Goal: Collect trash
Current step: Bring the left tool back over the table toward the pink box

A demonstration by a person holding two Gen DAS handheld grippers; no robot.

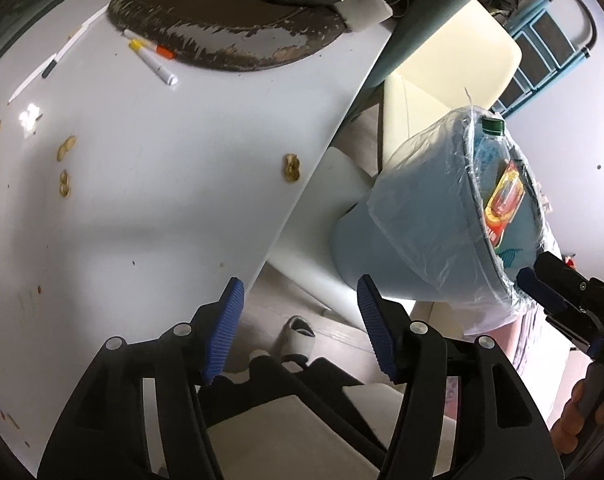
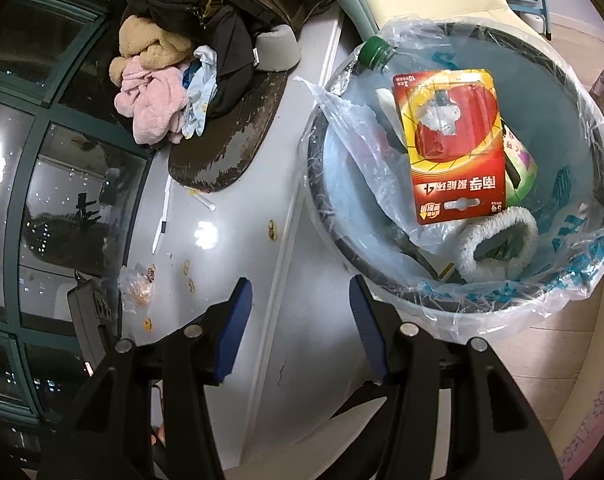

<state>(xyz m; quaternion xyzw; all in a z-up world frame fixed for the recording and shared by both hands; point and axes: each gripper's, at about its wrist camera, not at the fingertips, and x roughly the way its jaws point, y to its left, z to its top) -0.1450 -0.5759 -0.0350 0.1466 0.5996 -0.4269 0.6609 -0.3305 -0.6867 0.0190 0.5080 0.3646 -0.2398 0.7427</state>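
Your left gripper (image 1: pixel 300 328) hung part-open over near table edge, nothing between its pads. Your right gripper (image 2: pixel 300 330) likewise part-open, empty, just beside bin rim. Blue trash bin (image 2: pixel 574 128), clear-bag lined, stood right of white table (image 1: pixel 162 200), holding red battery card (image 2: pixel 454 148) and green-capped bottle (image 2: pixel 376 50). Peanut shells (image 1: pixel 291 168) lay scattered on table, one near right edge.
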